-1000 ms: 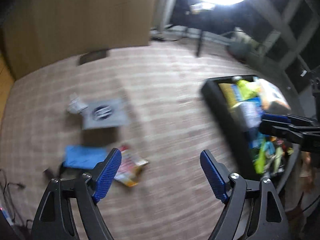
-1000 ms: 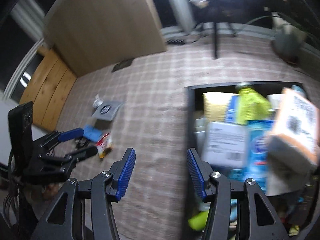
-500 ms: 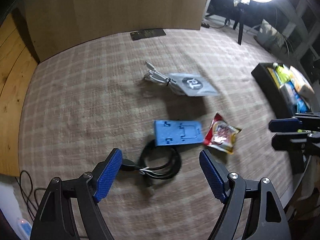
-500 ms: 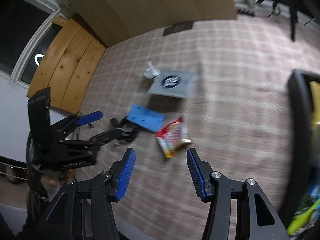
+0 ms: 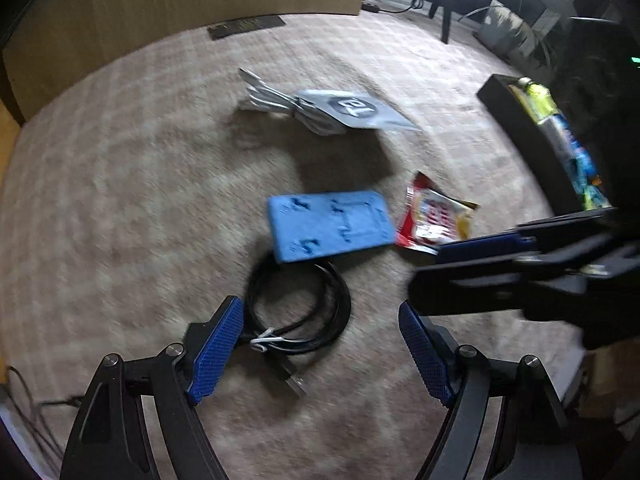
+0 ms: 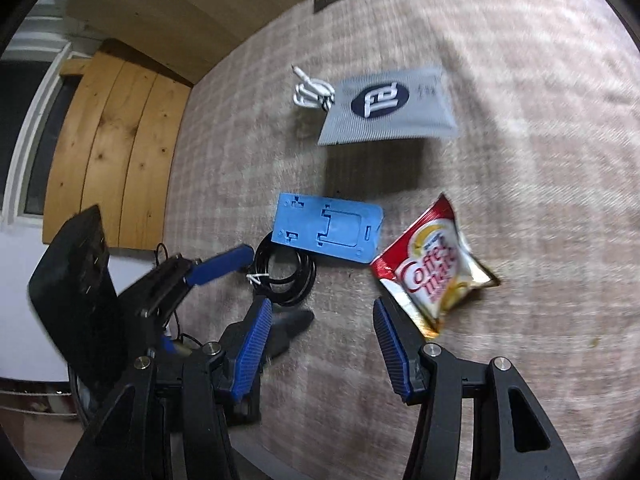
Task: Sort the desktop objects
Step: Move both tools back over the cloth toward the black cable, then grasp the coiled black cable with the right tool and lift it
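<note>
Both grippers, left and right, are held wide open and empty; the black cable coil is positioned just ahead of the left pads.

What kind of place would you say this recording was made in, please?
Probably an indoor room set up for recording: a table under a checked cloth, small desk clutter such as a coiled black cable and a Coffee-mate sachet, and a wooden plank panel behind.
</note>
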Demonstrator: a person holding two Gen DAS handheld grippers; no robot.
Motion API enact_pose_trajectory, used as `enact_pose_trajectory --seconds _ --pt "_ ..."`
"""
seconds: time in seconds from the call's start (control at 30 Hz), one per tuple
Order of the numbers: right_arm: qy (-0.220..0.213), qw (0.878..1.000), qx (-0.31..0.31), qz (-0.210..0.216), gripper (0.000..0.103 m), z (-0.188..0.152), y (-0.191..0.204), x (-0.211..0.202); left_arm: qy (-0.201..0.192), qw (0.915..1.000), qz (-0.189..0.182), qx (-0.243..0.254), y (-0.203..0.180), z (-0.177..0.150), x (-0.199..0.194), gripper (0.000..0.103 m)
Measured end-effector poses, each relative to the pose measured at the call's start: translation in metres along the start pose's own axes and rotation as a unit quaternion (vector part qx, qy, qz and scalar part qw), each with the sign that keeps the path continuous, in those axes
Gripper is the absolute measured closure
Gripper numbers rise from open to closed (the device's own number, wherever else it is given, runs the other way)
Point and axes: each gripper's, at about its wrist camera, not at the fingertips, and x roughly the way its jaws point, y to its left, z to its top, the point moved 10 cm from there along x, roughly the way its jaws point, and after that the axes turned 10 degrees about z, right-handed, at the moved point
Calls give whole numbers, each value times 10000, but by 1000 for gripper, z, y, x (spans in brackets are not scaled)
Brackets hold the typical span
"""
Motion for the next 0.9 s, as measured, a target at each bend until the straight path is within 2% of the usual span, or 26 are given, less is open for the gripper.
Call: enact_pose_trajectory --seconds 0.17,0.3,0.43,0.47,0.53,0.57,0.67,0.73,0.8,0.9 --pt "149 9998 120 13 60 -2 -1 19 -71 9994 -313 -133 -16 -9 -4 20" --pt "219 9997 64 -55 67 -2 1 31 -110 9986 -457 -246 -24 -12 -6 25" --pt "217 9994 -108 -262 77 -4 1 32 -153 9982 -417 -396 -27 -15 -10 25" --pt "220 9992 -129 -315 81 -5 0 32 -158 9978 -450 -468 -28 -16 -12 25" --pt "227 9994 -38 -255 84 -8 -4 29 -191 9970 -527 -530 -31 -16 -17 26" --pt "213 9996 55 -181 86 -10 -7 26 -211 9967 -569 -535 -35 -16 -20 31" --pt "126 9997 216 -9 87 -12 -12 13 -315 9975 -520 -352 -46 -10 -27 31" --pt "11 9999 105 -100 88 -10 -15 4 -361 9980 -460 -255 -54 -4 -27 32" --pt "-85 9997 79 -226 88 -9 -21 -6 -334 9984 -414 -214 -62 -1 -26 37" --pt "-233 9993 276 -67 90 -9 -30 -23 -377 9978 -521 -172 -78 6 -31 38"
